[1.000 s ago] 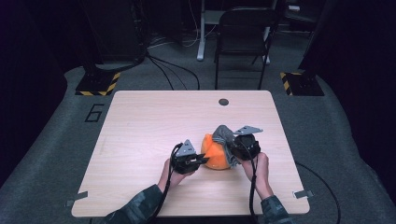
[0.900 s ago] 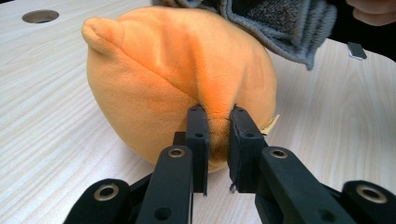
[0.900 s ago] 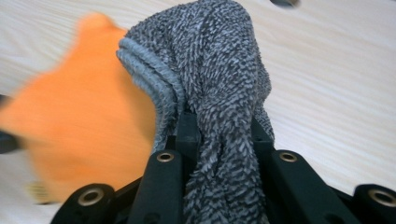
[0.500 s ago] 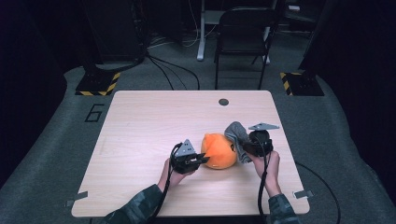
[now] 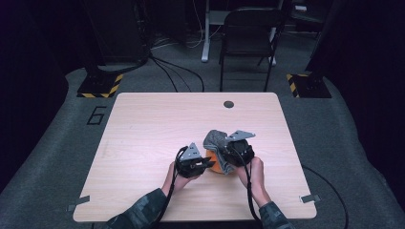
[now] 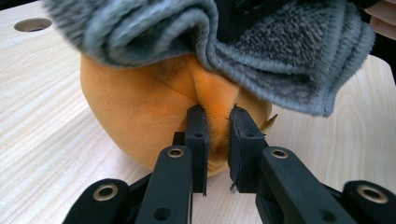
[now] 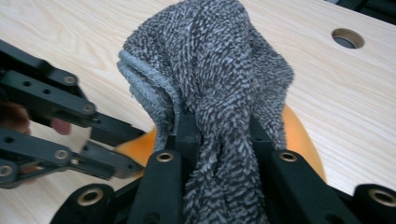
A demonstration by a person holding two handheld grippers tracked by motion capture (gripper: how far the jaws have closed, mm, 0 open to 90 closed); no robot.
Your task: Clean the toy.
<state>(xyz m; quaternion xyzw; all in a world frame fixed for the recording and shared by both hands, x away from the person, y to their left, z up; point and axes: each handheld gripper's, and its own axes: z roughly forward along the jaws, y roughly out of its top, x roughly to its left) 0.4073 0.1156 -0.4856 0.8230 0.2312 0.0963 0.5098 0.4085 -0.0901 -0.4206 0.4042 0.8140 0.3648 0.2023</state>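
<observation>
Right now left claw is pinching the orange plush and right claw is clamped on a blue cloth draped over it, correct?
Not quite: the cloth is grey, not blue, as the right gripper view shows. The rest holds: the left claw pinches a fold of the orange plush, and the right claw is clamped on the cloth draped over it.
</observation>
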